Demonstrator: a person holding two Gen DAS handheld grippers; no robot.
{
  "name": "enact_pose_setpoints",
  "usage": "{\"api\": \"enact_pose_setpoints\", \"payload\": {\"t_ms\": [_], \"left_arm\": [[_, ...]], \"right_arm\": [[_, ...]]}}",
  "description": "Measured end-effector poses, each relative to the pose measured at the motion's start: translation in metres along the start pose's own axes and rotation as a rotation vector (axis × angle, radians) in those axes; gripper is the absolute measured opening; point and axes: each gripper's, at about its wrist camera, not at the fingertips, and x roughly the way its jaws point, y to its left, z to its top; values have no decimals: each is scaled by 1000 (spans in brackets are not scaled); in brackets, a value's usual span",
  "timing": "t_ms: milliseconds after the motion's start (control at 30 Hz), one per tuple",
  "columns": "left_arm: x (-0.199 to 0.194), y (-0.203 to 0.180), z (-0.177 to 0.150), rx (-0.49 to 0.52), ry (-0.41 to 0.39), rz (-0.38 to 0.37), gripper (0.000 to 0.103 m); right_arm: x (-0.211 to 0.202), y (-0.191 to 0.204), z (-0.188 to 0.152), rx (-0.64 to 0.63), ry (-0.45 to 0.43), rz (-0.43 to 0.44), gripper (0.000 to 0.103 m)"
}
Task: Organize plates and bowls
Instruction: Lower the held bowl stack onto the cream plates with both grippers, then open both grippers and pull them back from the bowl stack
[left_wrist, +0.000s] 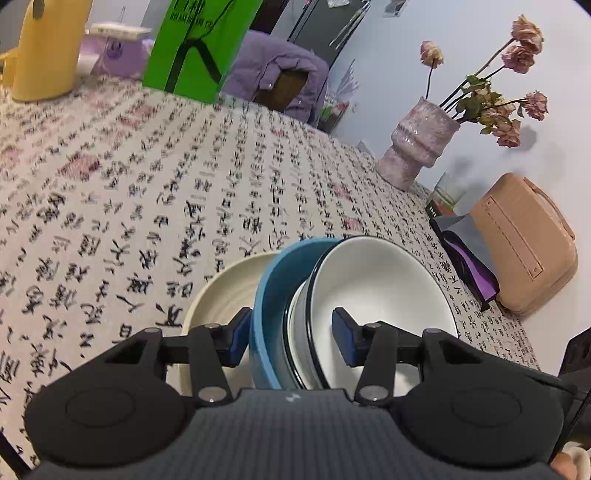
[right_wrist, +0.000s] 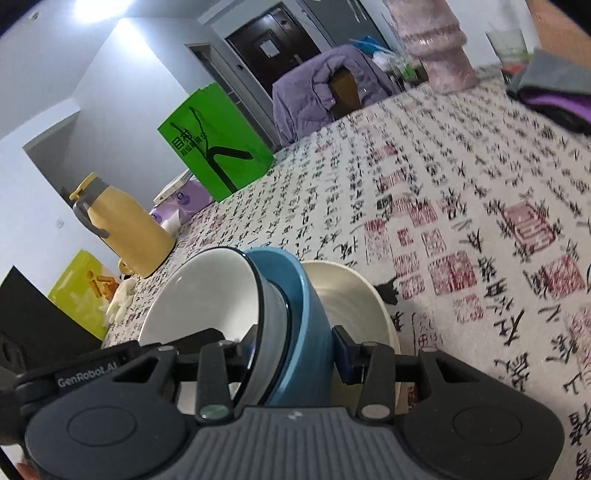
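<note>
A white bowl (left_wrist: 376, 288) with a dark rim sits nested inside a blue bowl (left_wrist: 266, 295), and the pair is tilted on edge above a cream plate (left_wrist: 221, 291) on the patterned tablecloth. My left gripper (left_wrist: 291, 339) straddles the near walls of both, one pad against the blue bowl's outside and the other inside the white bowl. From the opposite side, my right gripper (right_wrist: 295, 347) clamps the same pair: one pad inside the white bowl (right_wrist: 207, 291), one on the blue bowl (right_wrist: 306, 302). The cream plate (right_wrist: 351, 295) lies just beyond them.
A yellow jug (left_wrist: 51, 48), a green box (left_wrist: 199, 48) and a chair draped with a purple jacket (left_wrist: 280, 70) line the far edge. A pink vase of dried roses (left_wrist: 417, 147) and a peach case (left_wrist: 524, 243) stand on the right. Open tablecloth (left_wrist: 147, 177) spreads to the left.
</note>
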Motion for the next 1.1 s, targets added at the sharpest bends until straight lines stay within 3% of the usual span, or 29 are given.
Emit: {"api": "enact_pose_setpoints", "payload": {"t_ms": [133,400,467,500,667,1100], "left_arm": [[-9,-3,-1,26,-42,19,59],[-35,-8,-4,98,-167,82,87],[-44,-7,-6,104,-202,92,102],[-48,-6,-7,106,-220,95,103],[-72,-6,-17,137,-321,127,103],[-126,-4,-47,189,-440,153,103]], "right_arm": [[-8,3,2,-28,-39,3,45],[-36,19,-3,-158,-181,19,87],[-42,24,-5,-197,-214,12,100],[-45,27,-7,-217,-228,0,103],[-59,41,-20,-308,-284,-53,103],[-95,64,-55,-383,-374,-81,103]]}}
